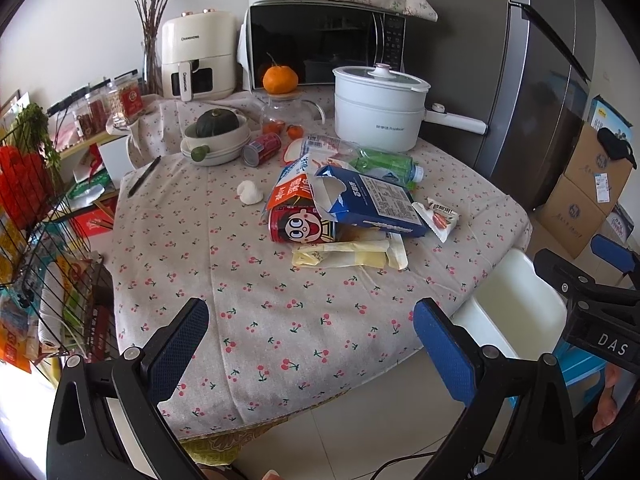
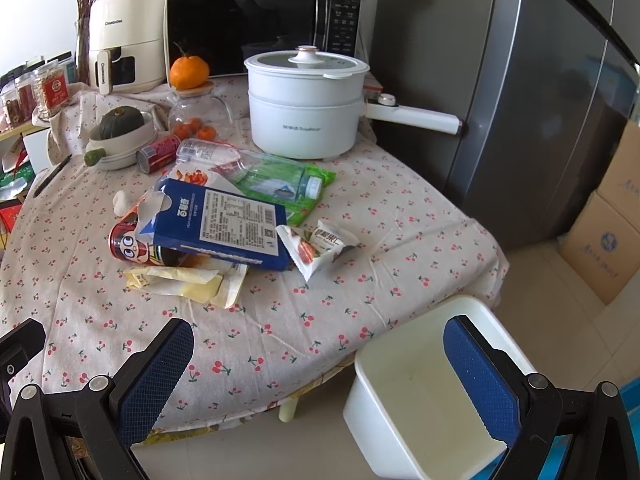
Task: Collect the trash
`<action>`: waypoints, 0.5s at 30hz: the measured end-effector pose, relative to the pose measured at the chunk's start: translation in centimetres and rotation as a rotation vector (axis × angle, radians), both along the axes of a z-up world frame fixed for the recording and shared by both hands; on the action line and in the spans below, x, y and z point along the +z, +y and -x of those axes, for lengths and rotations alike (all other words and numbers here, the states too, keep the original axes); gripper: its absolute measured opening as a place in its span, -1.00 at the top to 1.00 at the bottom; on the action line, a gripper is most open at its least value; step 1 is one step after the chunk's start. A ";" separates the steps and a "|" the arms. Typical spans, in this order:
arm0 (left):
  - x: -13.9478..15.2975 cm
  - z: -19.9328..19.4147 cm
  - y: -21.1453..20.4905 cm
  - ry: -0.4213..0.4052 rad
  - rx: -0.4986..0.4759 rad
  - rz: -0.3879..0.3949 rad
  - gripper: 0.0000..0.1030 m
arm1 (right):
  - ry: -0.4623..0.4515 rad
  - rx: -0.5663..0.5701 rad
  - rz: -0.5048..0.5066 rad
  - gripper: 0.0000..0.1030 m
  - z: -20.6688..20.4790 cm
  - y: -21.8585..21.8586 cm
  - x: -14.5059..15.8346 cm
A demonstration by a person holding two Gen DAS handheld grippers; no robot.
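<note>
Across the left wrist view, the left tongs (image 1: pixel 311 344) are hanging wide apart and empty over the near edge of the counter (image 1: pixel 256 312). Trash is lying heaped at mid-counter, well ahead of them: a blue carton (image 1: pixel 376 204) is resting with its long axis running from its torn mouth at the left toward the right edge, leaning on a red can (image 1: pixel 298 224) that is lying on its side. Yellow wrappers (image 1: pixel 348 256) are sitting just in front, a snack packet (image 1: pixel 442 216) is touching the carton's right end, and a green bottle (image 1: pixel 384 164) is lying behind, cap pointing right. A white pot (image 1: pixel 376 116) is standing at the far edge. A white bin (image 1: pixel 516 304) is sitting off the right edge, below counter level.

From the right wrist view, the right tongs (image 2: pixel 320 372) are also gaping wide, holding nothing. Its left finger is hovering over the near edge; its right finger (image 2: pixel 480 380) is crossing in front of the white bin (image 2: pixel 420 408). The blue carton (image 2: pixel 224 224) is lying ahead and left, torn mouth pointing left, with the snack packet (image 2: pixel 320 248) at its right end.
</note>
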State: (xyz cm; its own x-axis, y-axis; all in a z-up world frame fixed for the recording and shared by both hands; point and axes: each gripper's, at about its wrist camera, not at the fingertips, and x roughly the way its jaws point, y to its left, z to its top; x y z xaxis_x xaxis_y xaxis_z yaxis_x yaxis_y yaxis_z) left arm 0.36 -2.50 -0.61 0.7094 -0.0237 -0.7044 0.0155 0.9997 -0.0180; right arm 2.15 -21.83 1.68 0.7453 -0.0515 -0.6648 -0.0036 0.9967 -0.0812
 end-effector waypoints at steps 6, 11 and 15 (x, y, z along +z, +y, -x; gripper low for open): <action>0.2 0.0 -0.2 -0.002 -0.002 0.000 -1.00 | 0.002 0.000 -0.002 -0.99 0.1 -0.1 -0.1; 0.3 0.0 -0.2 -0.004 -0.003 0.001 -1.00 | 0.000 -0.002 0.001 -0.99 0.1 -0.1 -0.1; 0.5 -0.1 -0.4 -0.007 -0.004 -0.002 -1.00 | 0.005 -0.006 0.001 -0.99 0.0 -0.1 -0.2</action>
State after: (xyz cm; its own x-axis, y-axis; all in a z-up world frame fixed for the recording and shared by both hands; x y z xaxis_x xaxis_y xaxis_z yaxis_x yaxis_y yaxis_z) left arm 0.42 -2.86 -0.12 0.7145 -0.0253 -0.6992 0.0200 0.9997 -0.0157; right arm 2.12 -21.94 1.51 0.7418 -0.0568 -0.6682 0.0022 0.9966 -0.0824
